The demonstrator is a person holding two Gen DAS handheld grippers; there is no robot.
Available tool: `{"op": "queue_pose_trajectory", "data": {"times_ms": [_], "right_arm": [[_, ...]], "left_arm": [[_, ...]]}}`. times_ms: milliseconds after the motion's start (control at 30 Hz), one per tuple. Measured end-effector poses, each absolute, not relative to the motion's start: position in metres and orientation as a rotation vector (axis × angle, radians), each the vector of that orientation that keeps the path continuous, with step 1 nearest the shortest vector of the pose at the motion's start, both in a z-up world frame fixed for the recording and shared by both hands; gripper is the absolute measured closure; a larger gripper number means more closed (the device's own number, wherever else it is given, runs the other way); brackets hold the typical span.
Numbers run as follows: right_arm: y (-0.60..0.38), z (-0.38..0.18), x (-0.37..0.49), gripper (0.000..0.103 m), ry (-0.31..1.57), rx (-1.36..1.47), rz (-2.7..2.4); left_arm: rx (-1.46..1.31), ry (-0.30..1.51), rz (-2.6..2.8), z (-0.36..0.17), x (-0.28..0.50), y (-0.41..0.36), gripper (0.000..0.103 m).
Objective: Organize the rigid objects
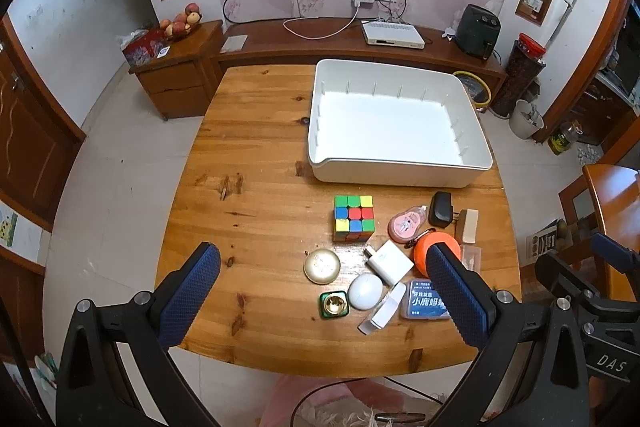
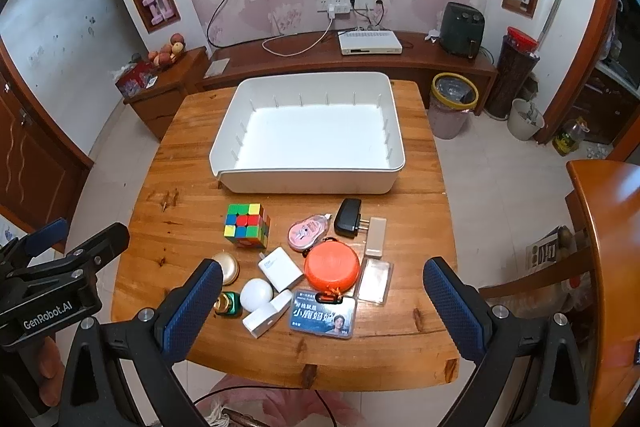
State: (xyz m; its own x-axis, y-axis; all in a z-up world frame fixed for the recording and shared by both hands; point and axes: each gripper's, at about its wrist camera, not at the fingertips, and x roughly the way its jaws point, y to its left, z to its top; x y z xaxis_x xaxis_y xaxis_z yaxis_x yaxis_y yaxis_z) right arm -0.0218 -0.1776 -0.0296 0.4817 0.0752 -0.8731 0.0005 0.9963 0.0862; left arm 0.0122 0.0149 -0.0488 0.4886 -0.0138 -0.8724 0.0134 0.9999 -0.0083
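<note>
Our left tool (image 1: 322, 277) and right tool (image 2: 322, 283) hang released above the table (image 1: 256, 155), gripping nothing. The cube (image 2: 247, 225) and small items lie just beyond them; the left finger (image 1: 460, 293) hides part of the orange case (image 1: 424, 253).

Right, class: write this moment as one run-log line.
stage: not started | left hand-held gripper: open, empty | right hand-held gripper: open, empty | white bin: empty | items: on table

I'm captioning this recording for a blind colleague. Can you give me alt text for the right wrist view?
An empty white bin sits at the back of a wooden table, with small items clustered in front: a puzzle cube, an orange round case, a white charger and a blue box. The open right tongs hover above the near edge, holding nothing.
</note>
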Motion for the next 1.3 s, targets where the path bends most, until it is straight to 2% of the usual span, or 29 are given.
{"op": "queue_pose_trajectory", "data": {"times_ms": [600, 1033, 1300], "right_arm": [[-0.174, -0.039, -0.024, 0.002, 1.098, 0.061, 0.082], [-0.176, -0.079, -0.012, 0.002, 1.157, -0.008, 0.064], [-0.182, -0.128, -0.009, 0.002, 1.209, 0.021, 0.128]], "left_arm": [[0.005, 1.088, -0.012, -0.064, 0.005, 0.014, 0.001], [0.07, 1.18, -0.061, -0.121, 0.005, 0.019, 0.001], [0.057, 1.267, -0.048, -0.166, 0.008, 0.029, 0.001]]}}
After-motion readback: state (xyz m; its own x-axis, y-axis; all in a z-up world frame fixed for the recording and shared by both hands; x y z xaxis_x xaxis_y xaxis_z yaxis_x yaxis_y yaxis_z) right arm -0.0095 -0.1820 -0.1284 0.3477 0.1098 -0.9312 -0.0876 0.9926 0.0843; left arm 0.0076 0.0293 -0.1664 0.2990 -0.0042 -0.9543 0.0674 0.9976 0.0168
